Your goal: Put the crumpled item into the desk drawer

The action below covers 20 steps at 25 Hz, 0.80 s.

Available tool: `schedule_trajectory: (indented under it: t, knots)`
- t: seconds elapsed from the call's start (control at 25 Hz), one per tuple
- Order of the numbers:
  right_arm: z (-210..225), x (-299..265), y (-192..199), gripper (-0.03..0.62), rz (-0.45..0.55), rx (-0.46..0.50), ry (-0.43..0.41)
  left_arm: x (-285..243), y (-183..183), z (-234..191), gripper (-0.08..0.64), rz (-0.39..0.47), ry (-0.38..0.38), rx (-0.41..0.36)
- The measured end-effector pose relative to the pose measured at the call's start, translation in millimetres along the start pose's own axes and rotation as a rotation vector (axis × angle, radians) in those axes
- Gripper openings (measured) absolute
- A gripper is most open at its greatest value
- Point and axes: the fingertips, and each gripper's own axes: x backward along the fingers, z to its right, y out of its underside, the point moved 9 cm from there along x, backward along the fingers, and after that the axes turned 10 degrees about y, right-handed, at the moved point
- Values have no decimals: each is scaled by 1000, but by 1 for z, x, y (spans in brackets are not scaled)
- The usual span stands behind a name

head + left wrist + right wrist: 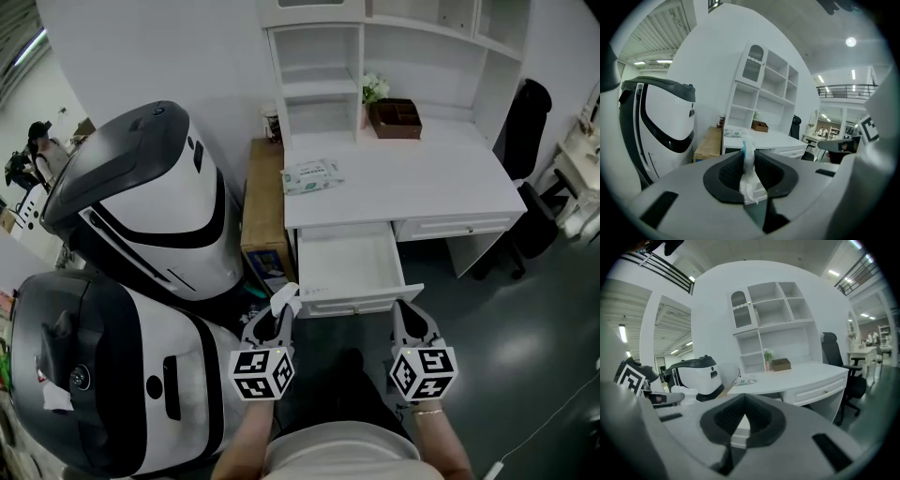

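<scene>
White desk (pixel 403 183), drawer (pixel 347 264) open; left gripper (pixel 278 321) pinches crumpled tissue (pixel 285 300); right gripper (pixel 413 323) closed.

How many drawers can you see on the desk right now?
2. One open drawer sits under the left part of the desk; one closed drawer is just right of it. More may be hidden lower down.

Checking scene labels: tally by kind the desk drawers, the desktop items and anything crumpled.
Drawers: 2, the open drawer and the closed drawer
Wipes pack: 1
Brown box: 1
Potted plant: 1
Crumpled item: 1, in the left gripper
Total: 6
</scene>
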Motion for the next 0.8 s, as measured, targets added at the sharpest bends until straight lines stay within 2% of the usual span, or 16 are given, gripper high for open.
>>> schedule_trajectory:
  t: [0.8]
  knots:
    - [42, -107, -32, 2, -46, -6, -47, -109, -32, -16, 60, -28, -41, 8]
